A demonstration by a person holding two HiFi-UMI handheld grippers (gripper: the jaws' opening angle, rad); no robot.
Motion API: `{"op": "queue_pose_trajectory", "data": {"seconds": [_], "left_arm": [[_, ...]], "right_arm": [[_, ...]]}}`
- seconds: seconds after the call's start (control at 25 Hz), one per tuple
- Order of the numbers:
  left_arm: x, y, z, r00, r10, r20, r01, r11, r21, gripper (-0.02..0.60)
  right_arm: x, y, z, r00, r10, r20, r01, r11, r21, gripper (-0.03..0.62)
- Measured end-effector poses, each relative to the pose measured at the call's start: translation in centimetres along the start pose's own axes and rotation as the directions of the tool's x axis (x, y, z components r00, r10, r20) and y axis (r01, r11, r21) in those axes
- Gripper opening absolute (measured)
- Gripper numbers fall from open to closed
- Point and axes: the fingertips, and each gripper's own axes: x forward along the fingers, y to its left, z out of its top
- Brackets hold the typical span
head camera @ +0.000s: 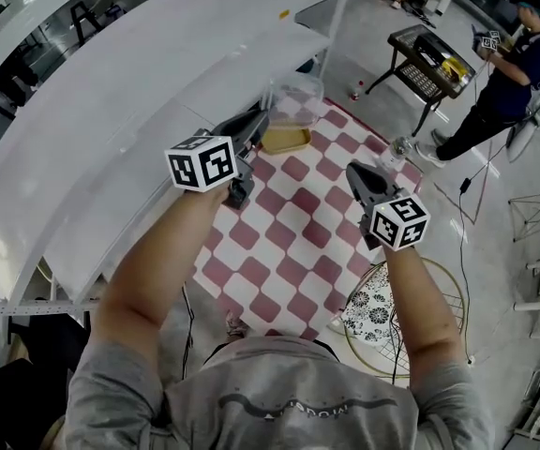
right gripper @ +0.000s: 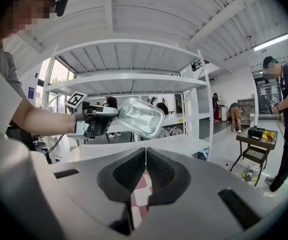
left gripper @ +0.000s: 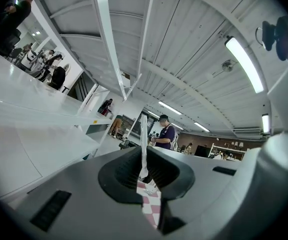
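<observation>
Your left gripper [head camera: 257, 127] is clamped on the wall of a clear plastic container [head camera: 294, 101]. In the left gripper view the thin clear edge [left gripper: 143, 134] stands upright, pinched between the jaws. The container is held in the air, tilted, above the far edge of the checkered cloth [head camera: 289, 223]. The right gripper view shows it side-on [right gripper: 140, 116], sticking out of the left gripper [right gripper: 101, 115].

Your right gripper [head camera: 361, 174] is closed with nothing in it: jaws pressed together [right gripper: 145, 168], only cloth showing below. It hovers over the cloth's right side, well apart from the container.

The white shelf [head camera: 111, 129] runs along the cloth's left edge. A small clear jar [head camera: 397, 148] sits at the cloth's far right corner. A round patterned stool [head camera: 375, 315] stands just beside the cloth's near right edge. A black cart [head camera: 429, 59] and a person [head camera: 509, 73] are beyond the cloth, far right.
</observation>
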Motion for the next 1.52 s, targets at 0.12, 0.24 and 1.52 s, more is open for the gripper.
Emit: {"op": "queue_pose_trajectory", "data": {"seconds": [0.12,0.24,1.52], "left_arm": [[-1.2,-0.3,-0.2,1.000,-0.014,0.003,0.014,1.000,0.010,0.040],[-2.4,-0.6,-0.6,1.000,-0.030,-0.001,0.030,0.999,0.025,0.040],[-9.8,-7.6,-16.6,0.985,-0.029,-0.168,0.066,0.972,0.224,0.040]], "right_arm": [[-0.3,0.6,0.1,1.000,-0.013,0.000,0.013,1.000,0.003,0.026],[-0.5,1.4,0.1,1.000,-0.025,0.000,0.025,1.000,0.009,0.026],[-6.3,7.3,-8.9,0.992,0.066,-0.105,-0.060,0.997,0.055,0.026]]}}
